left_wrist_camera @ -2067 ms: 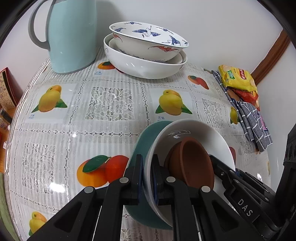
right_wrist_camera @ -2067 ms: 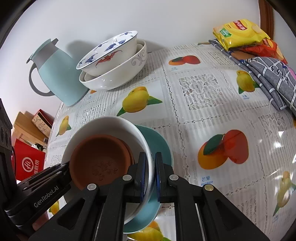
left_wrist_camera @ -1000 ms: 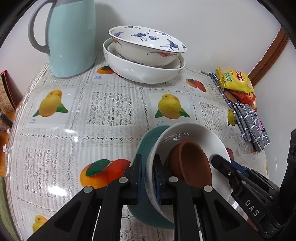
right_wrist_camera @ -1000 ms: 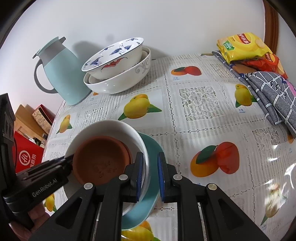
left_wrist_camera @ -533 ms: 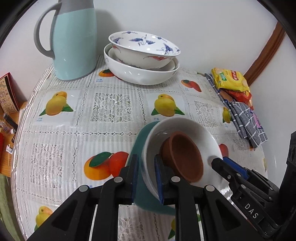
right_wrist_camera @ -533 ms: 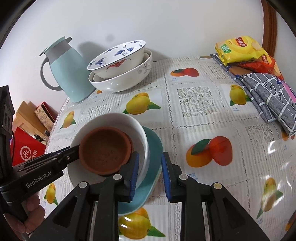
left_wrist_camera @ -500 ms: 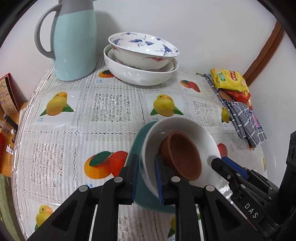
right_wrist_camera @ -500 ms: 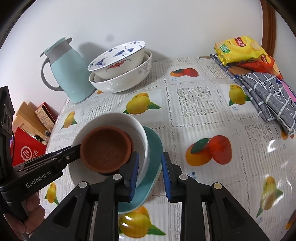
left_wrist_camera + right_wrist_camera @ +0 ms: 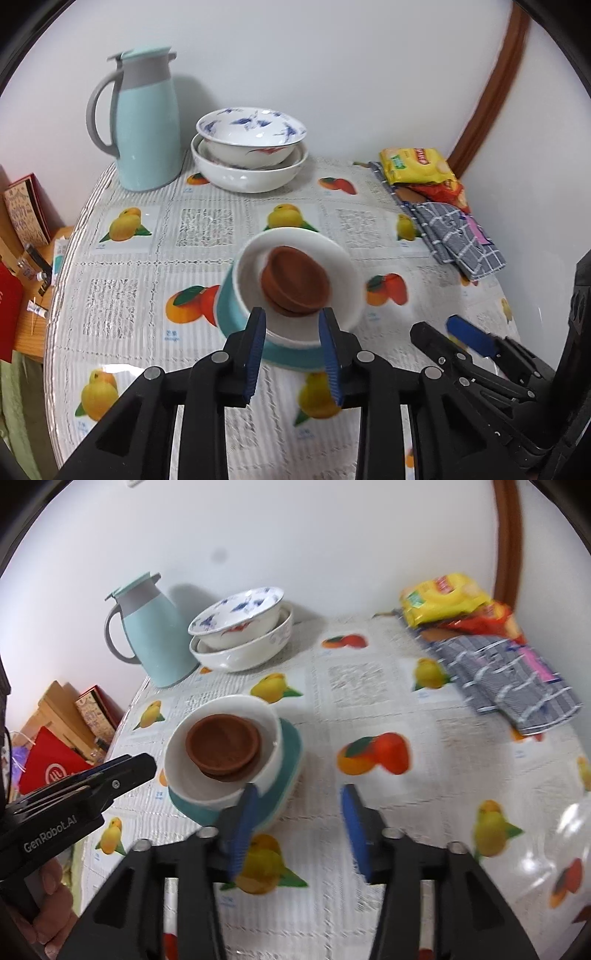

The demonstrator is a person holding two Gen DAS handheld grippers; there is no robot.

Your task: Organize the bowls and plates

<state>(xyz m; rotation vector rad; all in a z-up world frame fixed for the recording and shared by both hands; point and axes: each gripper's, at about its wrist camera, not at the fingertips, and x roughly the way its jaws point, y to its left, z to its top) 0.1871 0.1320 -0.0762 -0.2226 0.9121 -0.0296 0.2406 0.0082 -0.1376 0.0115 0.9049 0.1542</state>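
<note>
Terracotta is the colour at the heart of the new stack: your small brown bowl (image 9: 295, 282) sits inside the white bowl (image 9: 343, 273), which rests on the teal plate (image 9: 291, 356) near the middle of the bench (image 9: 122, 295). A second ago you had the white bowl's rim pinched from both sides; now both claws have let go and pulled back from it.

Your left claw (image 9: 292, 354) has just been opening, and its blue pads (image 9: 255, 350) stand apart with nothing pressed between them; the stack merely shows beyond the gap. Your right claw (image 9: 297, 832) has opened wider, released and empty, over bare tablecloth beside the plate.

That release suggests the nested set has been put down where you want it. It looks settled, though the brown bowl leans slightly inside the white one and the white bowl sits off-centre on the plate, toward its far edge.

At the back by the wall, the blue-patterned bowl (image 9: 251, 134) rests in the large white bowl (image 9: 247, 177) next to the pale blue jug (image 9: 147, 129). You now have two separate piles well apart, so what remains, I judge, is whether to bring them together or leave them as tidy groups.
</note>
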